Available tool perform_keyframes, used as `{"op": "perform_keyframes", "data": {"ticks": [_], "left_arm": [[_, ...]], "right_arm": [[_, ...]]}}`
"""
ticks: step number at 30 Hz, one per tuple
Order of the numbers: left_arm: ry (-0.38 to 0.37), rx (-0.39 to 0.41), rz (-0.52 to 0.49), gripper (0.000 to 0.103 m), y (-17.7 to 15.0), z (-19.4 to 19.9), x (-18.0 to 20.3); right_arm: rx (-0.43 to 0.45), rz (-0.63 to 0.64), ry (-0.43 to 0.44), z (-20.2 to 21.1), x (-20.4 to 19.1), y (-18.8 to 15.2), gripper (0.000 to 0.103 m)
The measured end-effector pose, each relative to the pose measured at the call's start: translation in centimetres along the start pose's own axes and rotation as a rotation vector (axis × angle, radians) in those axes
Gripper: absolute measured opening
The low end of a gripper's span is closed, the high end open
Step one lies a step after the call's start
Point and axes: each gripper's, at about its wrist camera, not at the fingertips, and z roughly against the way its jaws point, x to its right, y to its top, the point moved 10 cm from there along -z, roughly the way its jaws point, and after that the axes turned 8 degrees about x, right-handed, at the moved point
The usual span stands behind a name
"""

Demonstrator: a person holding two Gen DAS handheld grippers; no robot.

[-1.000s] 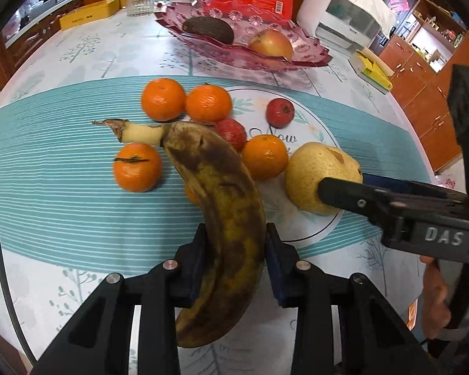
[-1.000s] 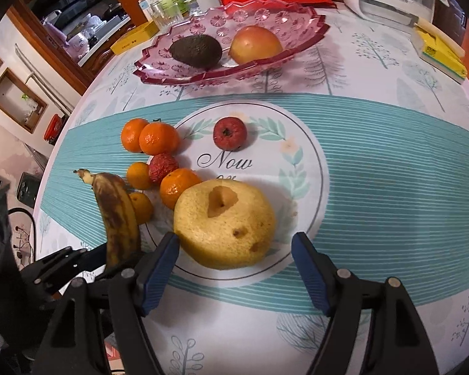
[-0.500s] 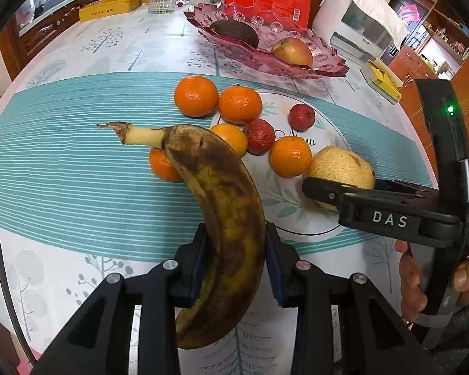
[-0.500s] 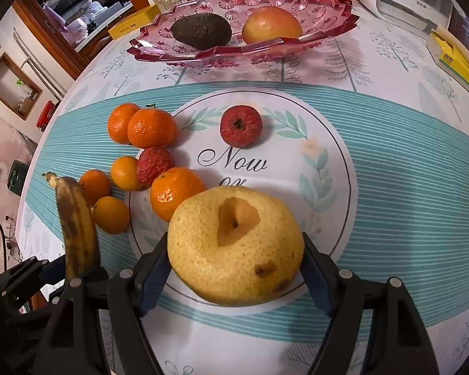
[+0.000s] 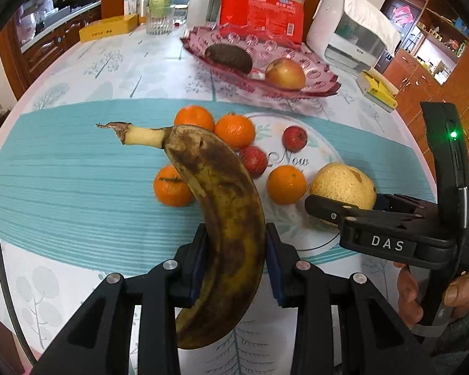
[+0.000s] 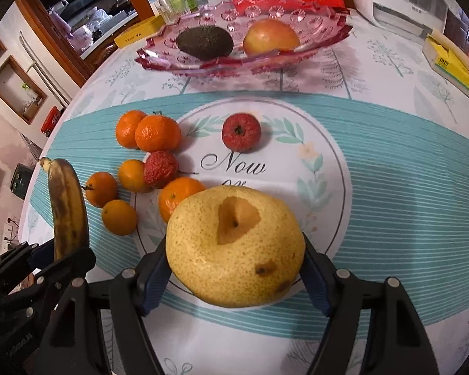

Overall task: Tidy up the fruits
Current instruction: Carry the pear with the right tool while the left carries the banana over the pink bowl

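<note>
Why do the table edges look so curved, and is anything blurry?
Both wrist views use fisheye lenses, which bend the table toward dark corners. Left view: the banana is sharp, the oranges slightly soft. Right view: the pear is crisp.

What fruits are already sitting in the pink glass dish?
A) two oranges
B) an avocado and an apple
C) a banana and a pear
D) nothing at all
B: the pink dish at the back of the table holds a dark avocado and an apple, while the banana and the pear are each between a gripper's pads and the oranges lie on the cloth.
</note>
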Motion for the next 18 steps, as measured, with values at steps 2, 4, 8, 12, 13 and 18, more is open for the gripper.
{"op": "perform_keyframes", "data": {"ticks": [2, 4, 8, 12, 13, 18], "left_arm": [[-0.007, 0.015, -0.013, 0.033, 0.8, 0.5, 0.5], [-0.013, 0.031, -0.03, 0.033, 1.9, 1.1, 1.2], [-0.017, 0.061, -0.063, 0.033, 4.4, 2.4, 2.4], [-0.034, 0.092, -0.083, 0.033, 7.3, 3.9, 3.5], [-0.038, 0.104, -0.093, 0.033, 8.4, 4.4, 3.8], [-0.036, 0.17, -0.174, 0.033, 14.3, 7.0, 4.8]], "right_arm": [[0.018, -0.002, 0.009, 0.8, -0.1, 0.6, 0.074], [0.037, -0.002, 0.018, 1.8, -0.4, 1.2, 0.074], [0.083, 0.009, 0.037, 3.9, -0.9, 2.7, 0.074], [0.133, 0.029, 0.041, 6.3, -1.4, 4.9, 0.074], [0.147, 0.032, 0.043, 7.1, -1.5, 5.7, 0.074], [0.209, 0.037, 0.06, 10.1, -1.8, 10.2, 0.074]]}}
